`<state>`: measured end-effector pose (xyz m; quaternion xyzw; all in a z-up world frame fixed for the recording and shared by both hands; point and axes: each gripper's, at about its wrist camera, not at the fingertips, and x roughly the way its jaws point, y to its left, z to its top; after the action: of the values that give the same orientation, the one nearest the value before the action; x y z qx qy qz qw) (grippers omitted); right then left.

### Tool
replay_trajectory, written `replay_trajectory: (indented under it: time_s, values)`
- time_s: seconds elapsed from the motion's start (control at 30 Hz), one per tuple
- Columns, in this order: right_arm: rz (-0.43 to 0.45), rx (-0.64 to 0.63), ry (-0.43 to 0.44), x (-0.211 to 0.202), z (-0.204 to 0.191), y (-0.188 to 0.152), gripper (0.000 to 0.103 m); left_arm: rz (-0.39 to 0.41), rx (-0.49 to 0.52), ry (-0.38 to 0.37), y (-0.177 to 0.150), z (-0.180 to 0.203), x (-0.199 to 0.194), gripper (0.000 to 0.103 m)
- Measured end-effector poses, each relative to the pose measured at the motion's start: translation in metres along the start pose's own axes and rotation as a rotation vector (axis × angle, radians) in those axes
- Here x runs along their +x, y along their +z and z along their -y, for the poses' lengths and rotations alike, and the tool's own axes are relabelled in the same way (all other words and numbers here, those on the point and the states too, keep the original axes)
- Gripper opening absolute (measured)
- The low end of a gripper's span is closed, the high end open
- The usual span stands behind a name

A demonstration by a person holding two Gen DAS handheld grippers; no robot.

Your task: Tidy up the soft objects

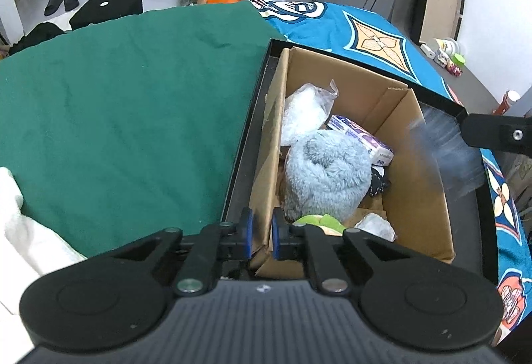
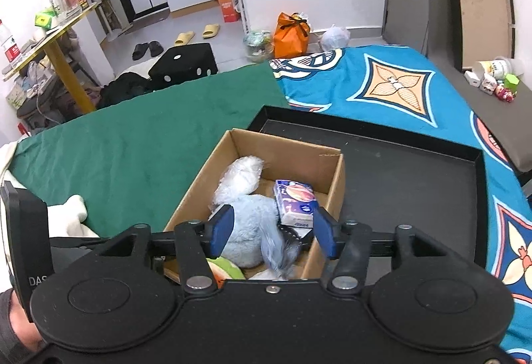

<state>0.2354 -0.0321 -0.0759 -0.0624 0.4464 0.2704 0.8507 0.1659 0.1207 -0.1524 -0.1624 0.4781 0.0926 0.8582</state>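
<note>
A cardboard box (image 1: 415, 197) (image 2: 327, 171) stands in a black tray (image 1: 252, 118) (image 2: 415, 171). It holds a fluffy light-blue soft item (image 1: 327, 174) (image 2: 252, 231), a clear plastic bag of white stuff (image 1: 304, 113) (image 2: 237, 179), a tissue pack (image 1: 360, 139) (image 2: 296, 202), a green item (image 1: 319, 221) and a dark cloth. My left gripper (image 1: 261, 232) is shut on the box's near left wall. My right gripper (image 2: 272, 232) is open above the box, over the blue item; a blurred blue-grey piece (image 2: 277, 252) hangs between its fingers.
The tray lies on a bed with a green cover (image 1: 126, 91) (image 2: 133, 144) and a blue patterned cover (image 1: 372, 35) (image 2: 382, 88). A white cloth (image 1: 30, 231) (image 2: 74, 214) lies at the near left. Small items stand on a grey ledge (image 2: 495, 81) at the right.
</note>
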Motion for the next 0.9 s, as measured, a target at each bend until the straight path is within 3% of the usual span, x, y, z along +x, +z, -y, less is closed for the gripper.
replay_trajectory:
  time_s: [0.2,0.57,0.67,0.83,0.9]
  values:
    - [-0.002,0.075,-0.018,-0.006,0.017,-0.007,0.059,-0.005,0.012,0.002,0.000,0.001,-0.001,0.010]
    - [0.040,0.174,-0.019,-0.025,0.037,-0.022,0.080,-0.010,0.053,0.015,0.004,0.016,-0.019,0.015]
    - [0.057,0.198,-0.020,-0.033,0.043,-0.025,0.089,-0.014,0.061,0.017,0.007,0.021,-0.028,0.023]
    - [0.097,0.197,-0.013,-0.049,0.046,-0.031,0.103,0.026,0.085,-0.003,0.009,0.035,-0.052,0.052]
    - [0.101,0.208,-0.011,-0.053,0.048,-0.033,0.103,0.043,0.097,-0.012,0.009,0.043,-0.061,0.060]
